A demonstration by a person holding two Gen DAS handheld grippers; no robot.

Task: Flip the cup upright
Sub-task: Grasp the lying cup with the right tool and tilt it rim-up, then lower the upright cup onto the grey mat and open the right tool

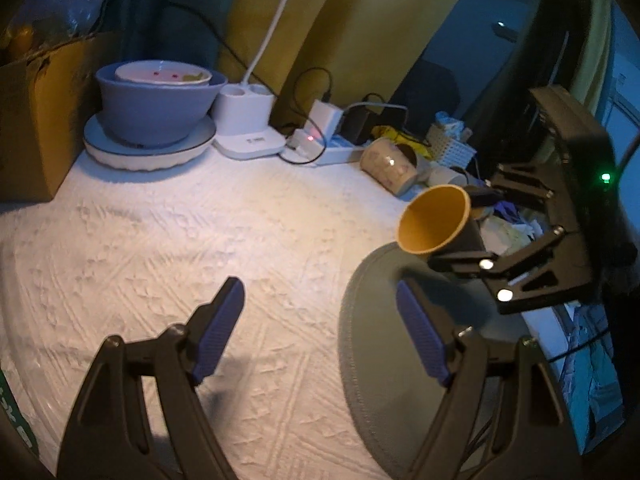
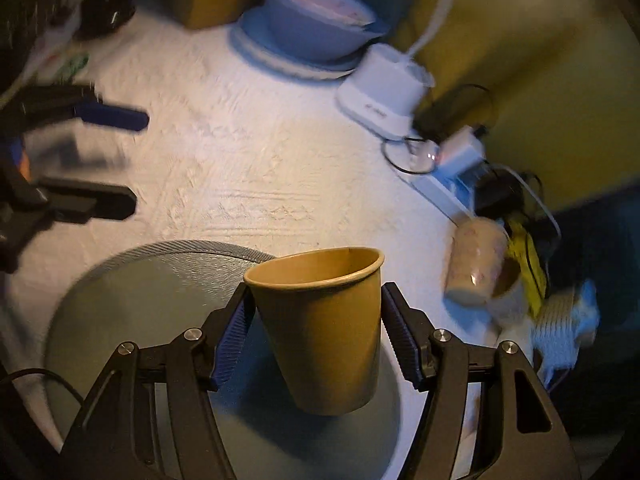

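Note:
A tan paper cup (image 2: 324, 328) is held between the blue pads of my right gripper (image 2: 320, 312), mouth up and slightly tilted, above a round grey mat (image 2: 132, 296). In the left wrist view the same cup (image 1: 436, 220) is tipped with its mouth toward the camera, held by the right gripper (image 1: 460, 256) over the mat (image 1: 368, 344). My left gripper (image 1: 320, 324) is open and empty, low over the white tablecloth, left of the mat. It also shows in the right wrist view (image 2: 132, 156) at far left, blurred.
A blue bowl on white plates (image 1: 152, 120), a white lamp base (image 1: 248, 120), a power strip with cables (image 1: 320, 140) and a cardboard box (image 1: 36, 120) stand at the back. A patterned mug lies on its side (image 1: 392, 168) by clutter at the right edge.

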